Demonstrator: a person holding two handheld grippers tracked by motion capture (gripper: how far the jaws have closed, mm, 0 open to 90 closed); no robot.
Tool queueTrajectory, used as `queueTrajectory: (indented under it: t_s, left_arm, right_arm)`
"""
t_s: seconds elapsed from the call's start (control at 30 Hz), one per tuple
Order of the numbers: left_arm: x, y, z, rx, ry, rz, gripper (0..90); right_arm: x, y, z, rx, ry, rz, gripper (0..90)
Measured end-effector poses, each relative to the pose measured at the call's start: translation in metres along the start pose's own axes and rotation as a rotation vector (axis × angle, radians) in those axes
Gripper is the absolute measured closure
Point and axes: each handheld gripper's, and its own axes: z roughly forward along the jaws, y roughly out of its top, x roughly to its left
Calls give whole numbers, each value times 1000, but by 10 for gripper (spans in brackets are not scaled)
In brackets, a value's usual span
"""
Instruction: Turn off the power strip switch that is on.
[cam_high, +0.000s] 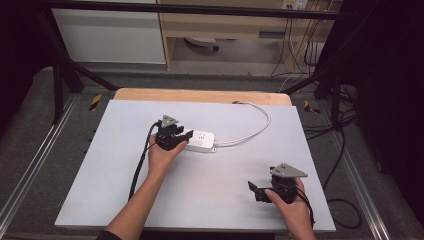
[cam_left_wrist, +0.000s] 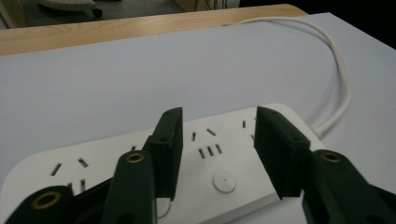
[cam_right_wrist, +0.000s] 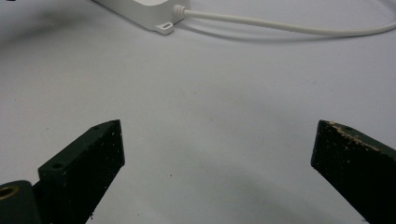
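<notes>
I am watching my left gripper (cam_high: 181, 135) hanging over the near-left end of the white power strip (cam_high: 200, 141), its jaws standing apart with nothing between them, and that is where I am expecting trouble first. In the left gripper view the jaws (cam_left_wrist: 217, 154) are straddling the strip's top face, the round button (cam_left_wrist: 224, 181) sitting just below the gap and the socket slots lying around it; if I am pressing down off-centre, I judge a jaw could be landing on the casing instead of the button, or skidding the light strip across the smooth grey table (cam_high: 125, 200). The strip is lying flat, a little left of the table's middle, with no plug in any socket that I can see. Moving rightward, the white cable (cam_high: 255, 127) is arcing from the strip's right end toward the far edge of the table, and I am thinking a shove on the strip could be dragging that loop along or tugging against it. Farthest right, my right gripper (cam_high: 256, 192) is resting low near the front right of the table, well apart from the strip, its jaws spread wide over bare surface in the right gripper view (cam_right_wrist: 217, 158), so it is steadying nothing if the strip slides.
</notes>
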Motion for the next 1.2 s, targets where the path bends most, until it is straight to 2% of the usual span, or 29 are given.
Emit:
queueTrajectory:
  t_s: [0.07,0.1,0.13,0.3,0.47,0.53,0.63,0.7,0.8,0.93,1.2]
  left_arm:
    - [-1,0,0,-9,-15,0,421]
    - [-2,0,1,-3,-34,2,424]
    - [-3,0,1,2,-37,4,419]
    - [-6,-1,2,7,-31,14,277]
    - [-8,0,2,5,-52,21,212]
    - [-9,0,3,8,-52,13,138]
    - [-11,1,3,11,-47,8,83]
    - [-12,2,4,15,-43,-2,67]
    - [-14,5,3,18,-27,9,67]
    - [-17,7,1,4,-39,5,67]
    - [-21,8,-6,22,-41,14,72]
  right_arm:
    - [0,0,0,0,-1,1,34]
    - [0,0,0,1,0,2,34]
    - [0,0,0,1,0,2,34]
    - [1,0,1,2,-1,2,34]
    - [0,0,1,3,-2,1,34]
    - [1,0,1,1,-3,1,33]
    - [1,0,0,1,0,0,34]
    - [1,0,0,1,-2,2,34]
    - [0,0,0,0,-1,1,33]
    - [0,0,0,0,-1,0,33]
    - [0,0,0,-2,-1,1,33]
